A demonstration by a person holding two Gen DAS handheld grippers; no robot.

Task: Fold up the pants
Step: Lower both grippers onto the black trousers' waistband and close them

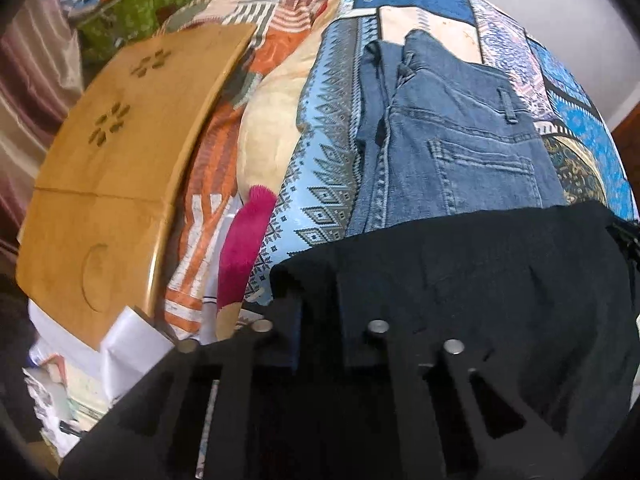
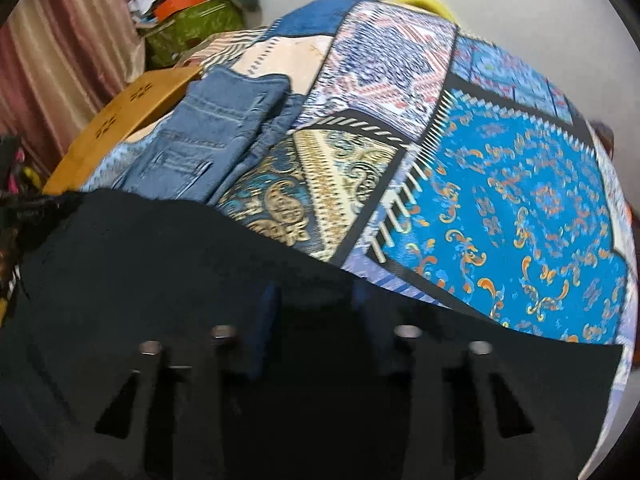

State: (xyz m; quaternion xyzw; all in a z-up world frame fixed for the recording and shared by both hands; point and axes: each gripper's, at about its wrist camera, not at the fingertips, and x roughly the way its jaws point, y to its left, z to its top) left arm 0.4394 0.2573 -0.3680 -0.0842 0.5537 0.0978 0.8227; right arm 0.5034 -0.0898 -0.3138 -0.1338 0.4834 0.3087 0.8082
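Note:
Black pants (image 1: 480,272) lie spread on the patterned blue bedspread (image 1: 320,184), right in front of both grippers. They also show in the right wrist view (image 2: 160,248). My left gripper (image 1: 318,300) sits at the pants' left edge with its jaws apart; the fabric covers the fingertips, so any grip is hidden. My right gripper (image 2: 316,300) is over the pants' right part, jaws apart, fingertips blurred against the black cloth. Folded blue jeans (image 1: 448,140) lie beyond the black pants, also seen in the right wrist view (image 2: 208,132).
A wooden lap tray (image 1: 120,160) rests at the left of the bed, also in the right wrist view (image 2: 120,120). A pink sock (image 1: 244,240) and an orange patterned quilt (image 1: 208,184) lie beside it. A green bag (image 1: 132,12) and curtains (image 2: 68,52) stand behind.

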